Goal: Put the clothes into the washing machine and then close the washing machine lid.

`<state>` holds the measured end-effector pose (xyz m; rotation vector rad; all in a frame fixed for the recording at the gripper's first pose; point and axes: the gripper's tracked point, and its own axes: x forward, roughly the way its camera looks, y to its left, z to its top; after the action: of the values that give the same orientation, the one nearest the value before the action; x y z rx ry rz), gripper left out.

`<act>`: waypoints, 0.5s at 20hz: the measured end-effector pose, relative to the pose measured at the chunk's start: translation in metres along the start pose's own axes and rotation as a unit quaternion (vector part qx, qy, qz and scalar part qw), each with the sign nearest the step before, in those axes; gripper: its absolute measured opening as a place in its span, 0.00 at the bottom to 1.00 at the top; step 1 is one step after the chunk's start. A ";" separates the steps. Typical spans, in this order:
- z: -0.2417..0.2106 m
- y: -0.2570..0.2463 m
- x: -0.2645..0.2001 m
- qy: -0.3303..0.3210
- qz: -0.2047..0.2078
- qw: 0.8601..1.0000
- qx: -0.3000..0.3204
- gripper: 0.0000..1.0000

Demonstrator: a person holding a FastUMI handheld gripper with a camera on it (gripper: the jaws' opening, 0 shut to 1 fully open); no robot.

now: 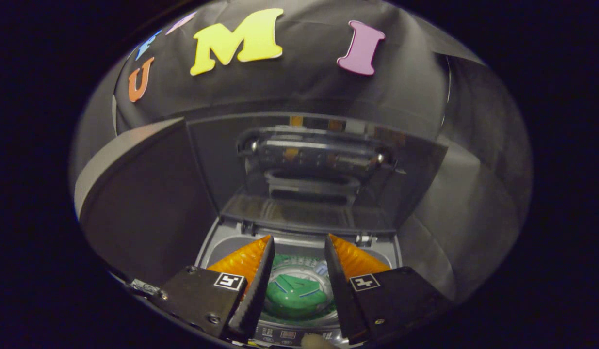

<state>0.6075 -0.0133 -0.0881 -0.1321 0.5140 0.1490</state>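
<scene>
A grey top-loading washing machine [217,247] stands below me with its lid [309,169] raised upright at the back. A green garment [297,293] lies down in the drum, seen through the gap between my fingers. My gripper [298,238] hovers above the drum opening, open, with nothing between its fingers. The fingertips [266,242] point toward the lid's hinge edge. The machine's control panel [287,334] lies near the base of the fingers.
A dark grey panel [144,203] rises on the left of the machine. Grey cloth [454,213] hangs to the right. The black booth wall [299,87] stands close behind the raised lid.
</scene>
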 end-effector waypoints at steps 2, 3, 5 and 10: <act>0.022 0.000 -0.008 -0.017 -0.001 1.000 0.005 0.65; 0.033 -0.001 -0.011 -0.027 -0.001 1.000 0.008 0.65; 0.053 -0.006 -0.010 -0.046 -0.002 0.999 0.012 0.65; 0.102 -0.014 -0.010 -0.082 -0.007 0.996 0.017 0.67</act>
<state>0.6507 -0.0115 0.0061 -0.0892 0.3509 0.1358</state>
